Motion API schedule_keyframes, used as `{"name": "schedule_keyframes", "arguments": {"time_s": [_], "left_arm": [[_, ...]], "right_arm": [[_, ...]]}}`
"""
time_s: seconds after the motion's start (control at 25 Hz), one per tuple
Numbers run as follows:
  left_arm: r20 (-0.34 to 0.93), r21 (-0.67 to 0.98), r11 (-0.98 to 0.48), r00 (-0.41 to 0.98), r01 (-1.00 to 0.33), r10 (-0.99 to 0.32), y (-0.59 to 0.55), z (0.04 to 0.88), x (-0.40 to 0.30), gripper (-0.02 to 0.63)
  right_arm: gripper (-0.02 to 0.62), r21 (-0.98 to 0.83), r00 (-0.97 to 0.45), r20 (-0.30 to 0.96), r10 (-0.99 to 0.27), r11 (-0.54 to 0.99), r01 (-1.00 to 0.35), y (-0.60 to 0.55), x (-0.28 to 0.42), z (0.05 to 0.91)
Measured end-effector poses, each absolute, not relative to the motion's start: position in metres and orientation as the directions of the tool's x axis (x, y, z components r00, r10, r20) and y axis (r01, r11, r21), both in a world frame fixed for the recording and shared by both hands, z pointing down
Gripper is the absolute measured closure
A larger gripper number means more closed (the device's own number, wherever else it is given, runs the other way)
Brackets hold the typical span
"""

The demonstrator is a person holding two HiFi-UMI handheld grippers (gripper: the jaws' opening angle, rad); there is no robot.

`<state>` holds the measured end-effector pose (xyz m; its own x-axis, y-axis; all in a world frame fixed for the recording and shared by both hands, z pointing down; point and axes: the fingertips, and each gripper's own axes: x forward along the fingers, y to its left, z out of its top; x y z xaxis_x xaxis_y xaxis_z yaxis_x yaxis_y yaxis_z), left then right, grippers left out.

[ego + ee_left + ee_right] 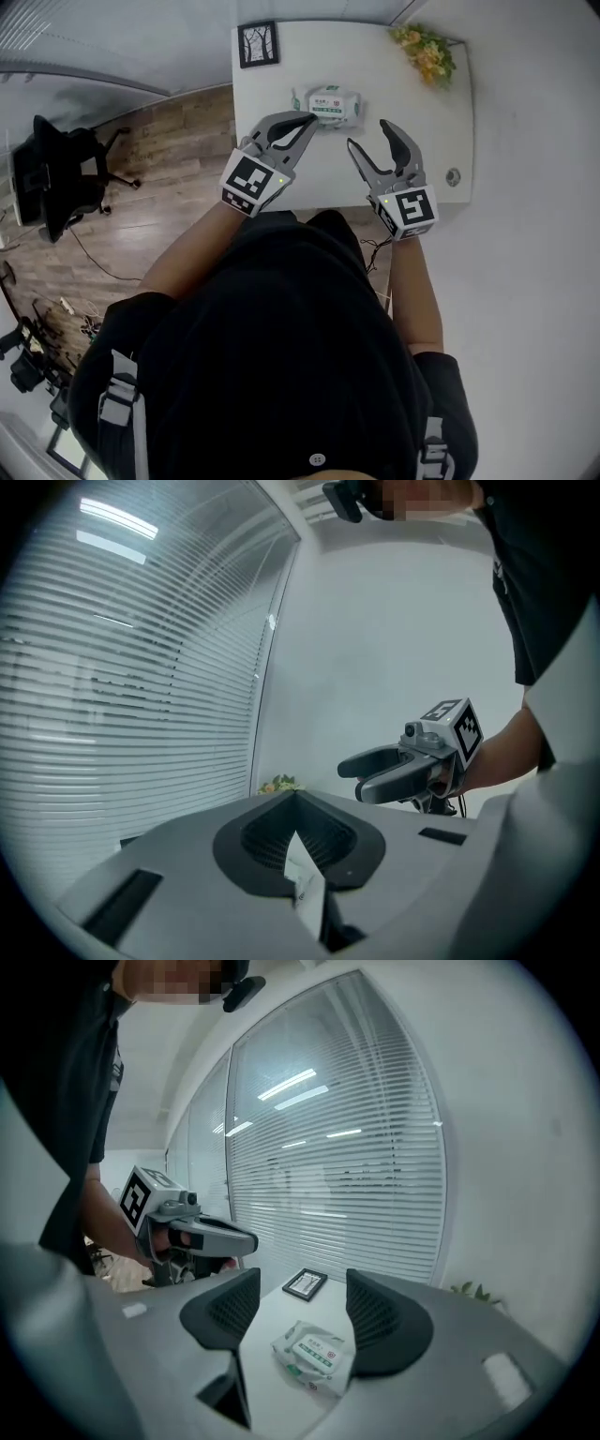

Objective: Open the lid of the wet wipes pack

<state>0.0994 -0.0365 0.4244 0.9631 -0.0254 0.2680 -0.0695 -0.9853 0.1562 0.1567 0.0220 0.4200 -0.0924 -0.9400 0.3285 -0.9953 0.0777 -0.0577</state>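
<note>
The wet wipes pack (335,105) lies on the white table (281,178), white with a green label, its lid down. My left gripper (309,119) sits at the pack's near-left corner, jaws together. In the left gripper view the gripper (295,803) is shut with a white printed slip (306,881) caught between the jaws. My right gripper (367,133) hovers open just right of the pack. In the right gripper view the pack (314,1354) shows between the open jaws of that gripper (302,1302), a short way ahead and apart from them.
A black picture frame (258,43) lies at the table's far left corner, yellow flowers (427,52) at the far right. A cable hole (454,176) is near the right edge. A wall runs right of the table. An office chair (66,178) stands on the wooden floor to the left.
</note>
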Motion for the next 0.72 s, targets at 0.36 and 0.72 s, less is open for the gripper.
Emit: {"name": "schedule_keyframes", "arguments": {"time_s": [0.36, 0.72], "left_arm": [[0.409, 0.151, -0.944, 0.888, -0.293, -0.21, -0.062, 0.486, 0.109, 0.601], [0.567, 0.184, -0.865, 0.769, -0.467, -0.295, -0.068, 0.569, 0.117, 0.601]], "right_arm": [[0.31, -0.073, -0.307, 0.449, -0.839, 0.307, -0.949, -0.019, 0.171, 0.494], [0.31, -0.096, -0.425, 0.582, -0.693, 0.461, -0.882, -0.037, 0.185, 0.581]]}}
